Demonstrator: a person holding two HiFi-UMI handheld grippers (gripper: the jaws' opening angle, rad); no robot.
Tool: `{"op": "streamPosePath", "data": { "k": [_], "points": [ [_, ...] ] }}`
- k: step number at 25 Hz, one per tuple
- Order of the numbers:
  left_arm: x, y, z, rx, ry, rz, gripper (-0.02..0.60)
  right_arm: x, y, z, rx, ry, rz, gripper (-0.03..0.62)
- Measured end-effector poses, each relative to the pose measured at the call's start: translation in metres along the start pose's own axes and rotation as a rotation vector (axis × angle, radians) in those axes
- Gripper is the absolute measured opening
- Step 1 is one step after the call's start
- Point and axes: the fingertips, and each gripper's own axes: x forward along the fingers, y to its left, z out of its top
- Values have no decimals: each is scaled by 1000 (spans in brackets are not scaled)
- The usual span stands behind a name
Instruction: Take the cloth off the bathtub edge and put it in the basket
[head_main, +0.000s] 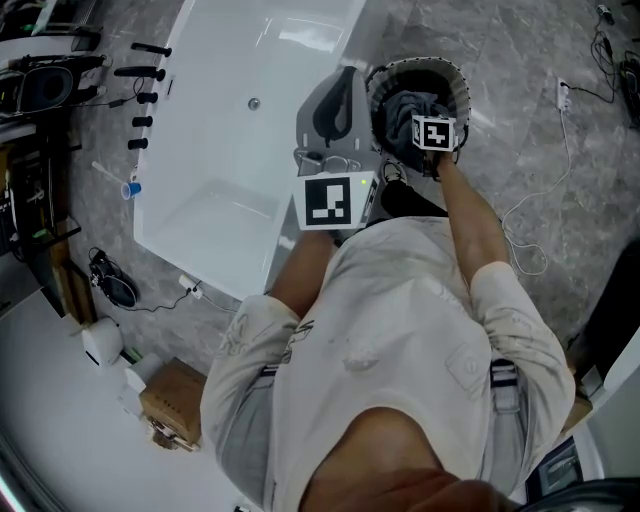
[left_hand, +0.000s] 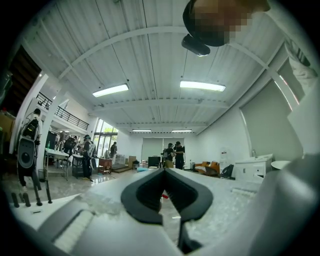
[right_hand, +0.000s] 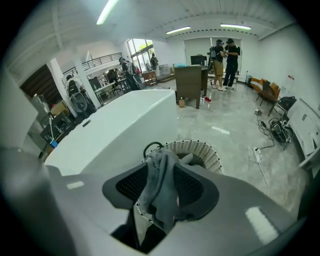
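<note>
The grey cloth (right_hand: 159, 187) hangs bunched between the jaws of my right gripper (right_hand: 161, 172), which stand a little apart with the cloth filling the gap and touching both pads. That gripper (head_main: 412, 118) points steeply down right over the round woven basket (right_hand: 206, 151), whose rim (head_main: 458, 82) stands on the floor against the right side of the white bathtub (head_main: 250, 100). In the head view the cloth (head_main: 402, 106) shows dark inside the basket's mouth. My left gripper (left_hand: 164, 171) is held level above the tub's edge (head_main: 347, 75), shut with nothing in it.
Black taps (head_main: 145, 95) line the tub's left side, with a blue-tipped brush (head_main: 130, 188) beside them. A white cable and power strip (head_main: 563, 95) lie on the grey floor right of the basket. A cardboard box (head_main: 172, 400) sits lower left. People (right_hand: 226, 54) stand far off.
</note>
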Motion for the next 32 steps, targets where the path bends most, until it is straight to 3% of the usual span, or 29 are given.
{"op": "streamPosePath", "data": {
  "k": [4,8,10,11,20,28,32],
  "points": [
    [-1,0,1,8,-12,-3,2,-2,4,8,-26,-36,6,175],
    [-3,0,3,6,-16,-3,2,-11,1,13,0,-79,-17,120],
    [-4,0,3,1,-14,-2,2,-18,-1,18,7,-106,-34,12],
    [-4,0,3,-2,-12,-2,2,-22,-2,21,10,-119,-37,3],
    [-12,2,13,4,-36,19,2,-78,19,58,-85,-286,-6,2],
    [-51,38,25,20,-47,153,2,-173,82,133,-285,-565,85,3],
    [-89,74,37,34,-66,272,2,-225,141,169,-378,-703,185,2]
  ]
}}
